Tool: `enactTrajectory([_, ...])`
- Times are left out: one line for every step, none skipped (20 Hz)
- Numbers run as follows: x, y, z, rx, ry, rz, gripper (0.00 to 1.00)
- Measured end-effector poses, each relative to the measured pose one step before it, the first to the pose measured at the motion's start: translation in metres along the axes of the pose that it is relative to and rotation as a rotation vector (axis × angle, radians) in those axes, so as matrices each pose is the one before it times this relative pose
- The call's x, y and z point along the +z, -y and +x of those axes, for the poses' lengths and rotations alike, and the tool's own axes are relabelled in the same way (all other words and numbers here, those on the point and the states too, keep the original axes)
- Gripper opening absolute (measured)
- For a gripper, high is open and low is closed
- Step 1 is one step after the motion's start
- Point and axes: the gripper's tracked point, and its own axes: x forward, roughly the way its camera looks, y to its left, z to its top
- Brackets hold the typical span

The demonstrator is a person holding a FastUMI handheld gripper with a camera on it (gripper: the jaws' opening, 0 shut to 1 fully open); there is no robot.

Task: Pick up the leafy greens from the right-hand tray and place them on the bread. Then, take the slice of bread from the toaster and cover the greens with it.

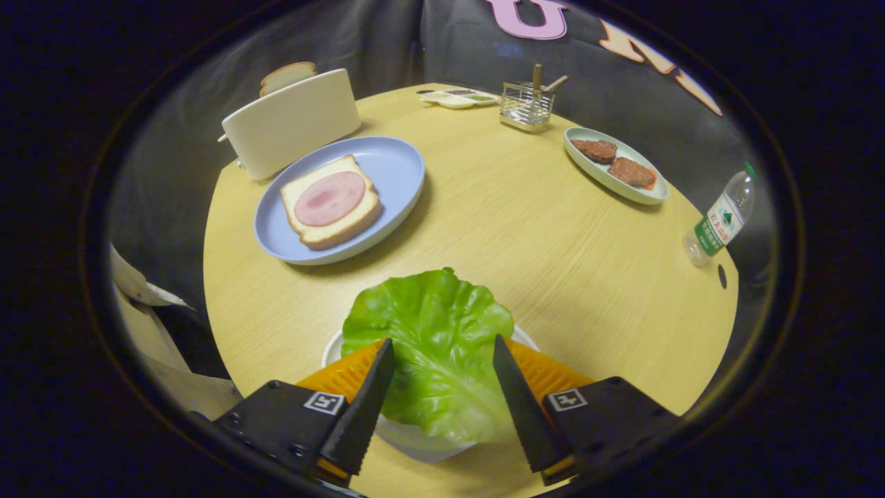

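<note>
Here your gripper [442,360] stands wide, straddling the crinkled green lettuce leaf [432,346] on its white dish [422,446]. Close off-centre and it may slip; the ham-topped bread slice [330,202] lies well beyond.

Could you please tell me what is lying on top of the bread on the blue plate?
A round pink slice of ham lies on the bread, on the blue plate. The crumb beneath it is hidden. The open gripper straddles the lettuce leaf.
</note>
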Motion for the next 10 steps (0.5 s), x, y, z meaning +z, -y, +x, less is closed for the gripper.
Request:
enactTrajectory([-0.00023, 0.00007, -0.00043, -0.00537, -0.00249, 0.00073, 0.79])
enactTrajectory([-0.00047, -0.00063, 0.00010, -0.00246, 0.00093, 0.00785, 0.67])
enactTrajectory([0.00077, -0.00027, -0.00133, -0.00472, 0.00173, 0.01030, 0.56])
enactTrajectory([-0.00011, -0.00182, 0.00094, -0.00348, 0.00364, 0.00835, 0.44])
enactTrajectory([0.00081, 0.00043, -0.00022, -0.01262, 0.00746, 0.00828, 0.33])
enactTrajectory([-0.00223, -0.00290, -0.00060, 0.00305, -0.00113, 0.00260, 0.22])
enactTrajectory([-0.00156, -0.00641, -0.00131, 0.01551, -0.00378, -0.00449, 0.11])
enactTrajectory([-0.00046, -0.00628, -0.00318, 0.00712, 0.00387, -0.02131, 0.11])
enactTrajectory([0.00286, -0.00285, -0.00272, 0.00031, 0.00972, -0.02109, 0.11])
enactTrajectory([0.00096, -0.00498, -0.00372, 0.00267, 0.00758, -0.00656, 0.11])
